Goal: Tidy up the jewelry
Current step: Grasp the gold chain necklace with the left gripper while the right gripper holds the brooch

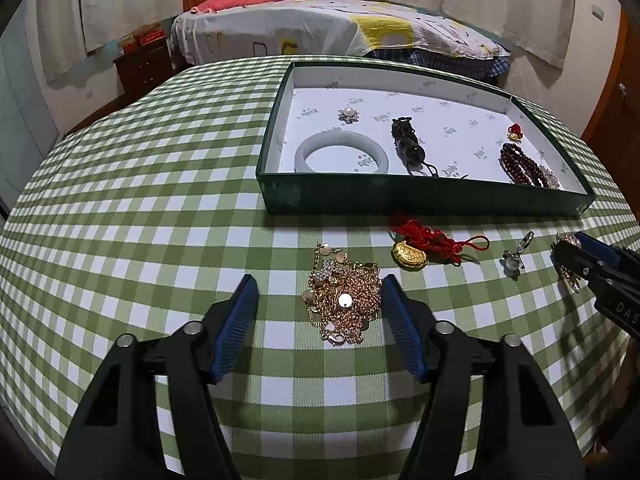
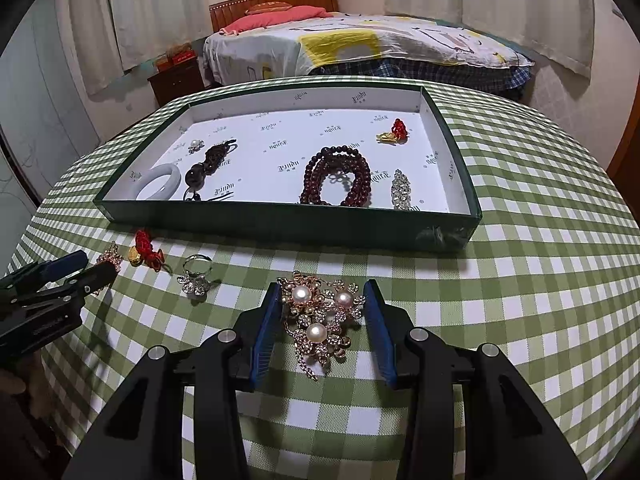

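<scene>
A tangled gold chain (image 1: 344,304) with small discs lies on the green checked tablecloth. My left gripper (image 1: 320,282) is open around it: the right pad is near the pile's edge and the left pad stands well off. A pearl and rhinestone brooch (image 2: 320,316) lies on the cloth between the blue pads of my right gripper (image 2: 323,285). Both pads sit against its sides. Beyond it stands the green box (image 2: 280,222) with a white lining. The box holds a white bangle (image 2: 158,186), dark red beads (image 2: 338,178) and other pieces.
Loose on the cloth in front of the box are a gold charm on red cord (image 1: 408,258) and a small silver flower ring (image 2: 196,276). The table edge lies close below both grippers. A bed (image 1: 320,28) and a nightstand stand behind the table.
</scene>
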`<state>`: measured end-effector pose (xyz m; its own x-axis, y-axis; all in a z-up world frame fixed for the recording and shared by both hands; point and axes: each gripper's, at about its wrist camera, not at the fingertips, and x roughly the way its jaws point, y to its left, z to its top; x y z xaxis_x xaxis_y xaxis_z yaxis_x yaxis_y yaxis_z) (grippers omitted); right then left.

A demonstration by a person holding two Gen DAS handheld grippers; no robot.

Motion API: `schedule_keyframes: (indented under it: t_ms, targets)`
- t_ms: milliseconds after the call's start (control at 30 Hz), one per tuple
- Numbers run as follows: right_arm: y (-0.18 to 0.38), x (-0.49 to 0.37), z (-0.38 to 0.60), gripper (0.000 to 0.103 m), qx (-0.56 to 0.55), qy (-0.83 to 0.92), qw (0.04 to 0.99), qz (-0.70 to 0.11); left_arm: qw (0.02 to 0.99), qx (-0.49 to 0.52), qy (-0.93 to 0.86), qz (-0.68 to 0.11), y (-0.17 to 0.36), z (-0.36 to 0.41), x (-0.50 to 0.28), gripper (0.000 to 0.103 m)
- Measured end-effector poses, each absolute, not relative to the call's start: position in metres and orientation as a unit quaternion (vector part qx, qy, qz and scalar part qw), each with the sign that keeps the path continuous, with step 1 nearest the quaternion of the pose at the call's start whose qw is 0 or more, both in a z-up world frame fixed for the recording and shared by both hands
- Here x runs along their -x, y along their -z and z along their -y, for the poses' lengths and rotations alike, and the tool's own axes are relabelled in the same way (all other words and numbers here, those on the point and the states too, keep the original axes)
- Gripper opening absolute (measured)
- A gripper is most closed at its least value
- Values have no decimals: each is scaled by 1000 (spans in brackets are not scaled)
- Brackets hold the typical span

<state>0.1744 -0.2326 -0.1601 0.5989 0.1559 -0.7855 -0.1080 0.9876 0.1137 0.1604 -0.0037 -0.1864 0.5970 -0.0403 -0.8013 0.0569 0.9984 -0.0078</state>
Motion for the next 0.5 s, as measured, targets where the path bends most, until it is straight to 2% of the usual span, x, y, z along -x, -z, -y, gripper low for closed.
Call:
schedule_keyframes:
  t_ms: [133,200,233,500]
  targets:
    - [160,-175,232,42,-28,-75,893,-442,895,-15,42,-444,186,6,-160,41]
    - [160,-175,232,42,-30,-75,893,-442,896,-21,55,-440,185,9,-158,25]
    - [160,-175,232,42,-30,-75,893,-442,896,-23,60,-440,185,11,-158,22]
    - [160,-175,232,42,-33,-76,894,-441,896,4,72,-439,185,4,-157,17]
